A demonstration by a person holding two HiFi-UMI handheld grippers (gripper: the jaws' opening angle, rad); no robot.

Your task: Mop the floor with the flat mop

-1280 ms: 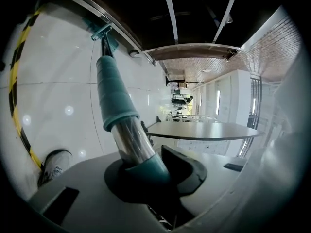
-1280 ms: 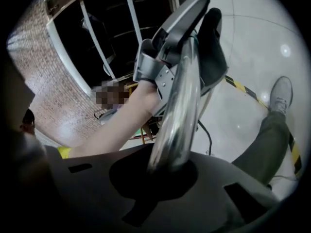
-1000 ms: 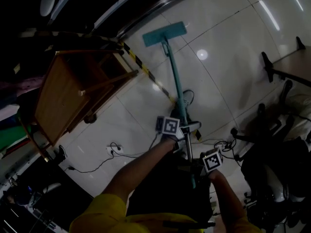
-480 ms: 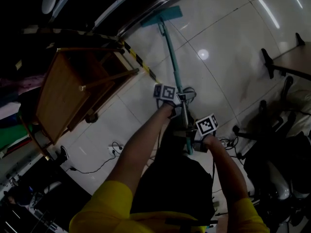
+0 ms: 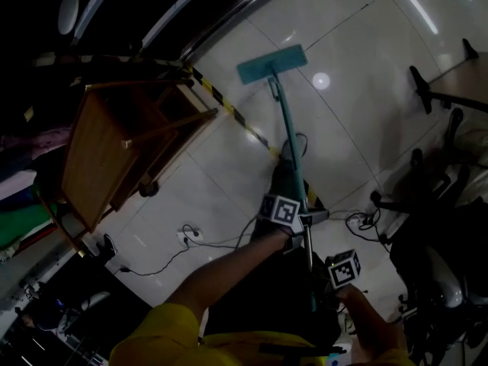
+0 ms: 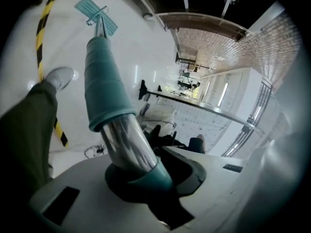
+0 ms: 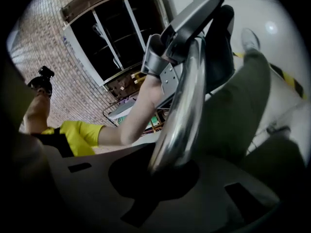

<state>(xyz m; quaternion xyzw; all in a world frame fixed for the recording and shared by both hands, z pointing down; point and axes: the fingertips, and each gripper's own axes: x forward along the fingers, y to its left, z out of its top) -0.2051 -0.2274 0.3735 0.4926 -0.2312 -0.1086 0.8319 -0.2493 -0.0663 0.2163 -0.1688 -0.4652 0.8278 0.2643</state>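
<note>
The flat mop has a teal head [image 5: 271, 64] lying flat on the white tiled floor [image 5: 358, 75], far from me. Its teal and chrome handle [image 5: 293, 155] slants back toward my body. My left gripper [image 5: 293, 221] is shut on the handle higher up the pole; in the left gripper view the chrome tube and teal sleeve [image 6: 104, 86] pass between its jaws, with the mop head [image 6: 95, 14] at the far end. My right gripper [image 5: 335, 277] is shut on the handle's near end; the chrome tube [image 7: 182, 110] runs through its jaws.
A wooden table [image 5: 99, 155] stands at the left. Yellow-black tape [image 5: 236, 117] crosses the floor by the mop. Cables and a socket strip [image 5: 187, 236] lie near my feet. Dark chairs and stands [image 5: 427, 204] crowd the right side. My shoe [image 6: 58, 76] rests beside the pole.
The mop head has slid back toward me and to the right from the dark threshold. Both grippers have drawn down and closer to my body, still holding the handle.
</note>
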